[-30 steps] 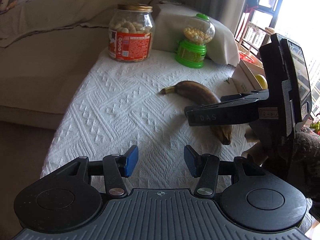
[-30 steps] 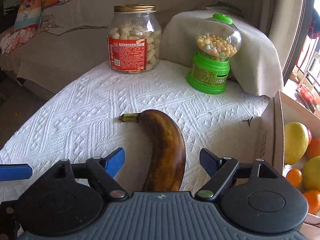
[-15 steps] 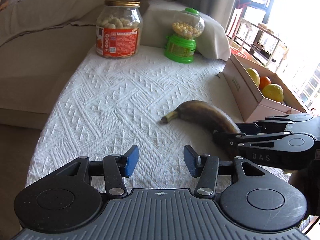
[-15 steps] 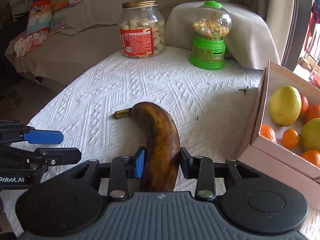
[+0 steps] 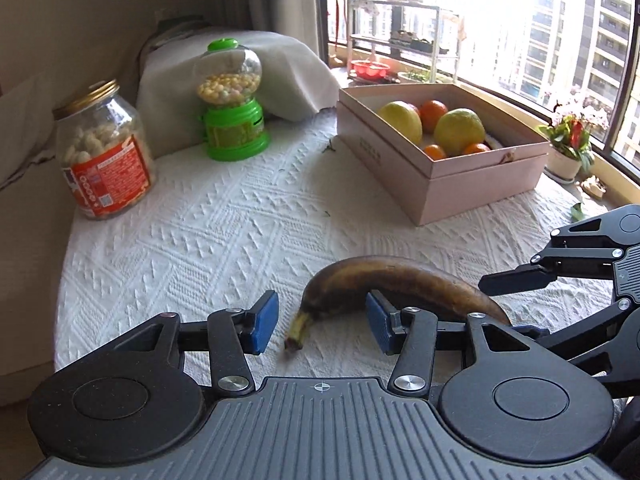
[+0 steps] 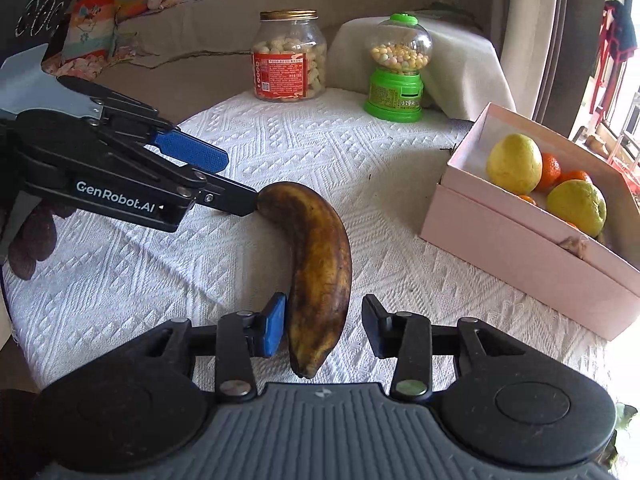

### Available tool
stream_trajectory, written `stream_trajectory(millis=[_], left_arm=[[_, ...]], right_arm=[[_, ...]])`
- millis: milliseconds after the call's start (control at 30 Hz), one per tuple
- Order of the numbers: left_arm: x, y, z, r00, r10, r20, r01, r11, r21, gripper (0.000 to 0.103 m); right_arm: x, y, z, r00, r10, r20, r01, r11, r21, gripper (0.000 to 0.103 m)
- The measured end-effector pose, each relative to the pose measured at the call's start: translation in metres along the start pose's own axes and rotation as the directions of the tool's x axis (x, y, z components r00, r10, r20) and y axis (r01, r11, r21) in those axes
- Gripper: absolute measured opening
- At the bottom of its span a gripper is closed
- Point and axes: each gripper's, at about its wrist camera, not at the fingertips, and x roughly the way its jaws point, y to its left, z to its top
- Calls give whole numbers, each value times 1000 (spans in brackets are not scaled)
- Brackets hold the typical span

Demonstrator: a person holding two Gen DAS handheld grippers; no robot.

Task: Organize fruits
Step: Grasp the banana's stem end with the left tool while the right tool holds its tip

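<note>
A brown, overripe banana (image 5: 396, 280) lies on the white cloth; it also shows in the right wrist view (image 6: 320, 256). My left gripper (image 5: 320, 322) is open, its jaws on either side of the banana's stem end. My right gripper (image 6: 320, 330) is open around the banana's other end; the left blue pad (image 6: 274, 330) touches the banana, the right one stands apart. The pink fruit box (image 5: 472, 184) holds lemons and oranges at the right (image 6: 532, 240).
A snack jar with a red label (image 5: 102, 152) and a green candy dispenser (image 5: 232, 100) stand at the back of the white-clothed table (image 5: 200, 240). A covered object sits behind the dispenser. A sofa lies beyond the table's left edge.
My left gripper has swung in to the banana's stem end. My right gripper, closed on the banana half a second ago, has opened its jaws.
</note>
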Motion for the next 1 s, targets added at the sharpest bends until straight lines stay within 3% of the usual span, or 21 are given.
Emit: stream_trajectory(millis=[133,233,433,600,700,800,900,1000], left_arm=[[13,10,1,999,-7,-42,6,999,-31,54],[13,12,1,999,-32,-31,30,998,-55,52],[14,13,-3,997,-67,-36,64,994,-86,37],[15,19,-5,995,-93,-30,88,988,-128,37],[14,14,-5,993,-109,-37,105,989,-103,37],[16,2,-6,993,-114,-38,112,992,-53,51],[25,2,-6,996,-72,-49,69,996,-64,50],[32,6,-6,994,-96,-53,91,992,-89,53]], right_arm=[[-5,-6,-3,999,-42,13,42,999,11,43],[-7,-15,-2,995,-95,24,94,995,43,43],[-2,-28,-4,999,-32,6,31,993,118,43],[5,-21,-8,999,-53,2,52,994,98,43],[6,-22,-7,999,-53,2,52,994,98,43],[6,-22,-7,999,-53,2,53,994,95,44],[6,-21,-8,998,-55,3,55,994,95,44],[6,-21,-8,998,-55,4,55,994,95,44]])
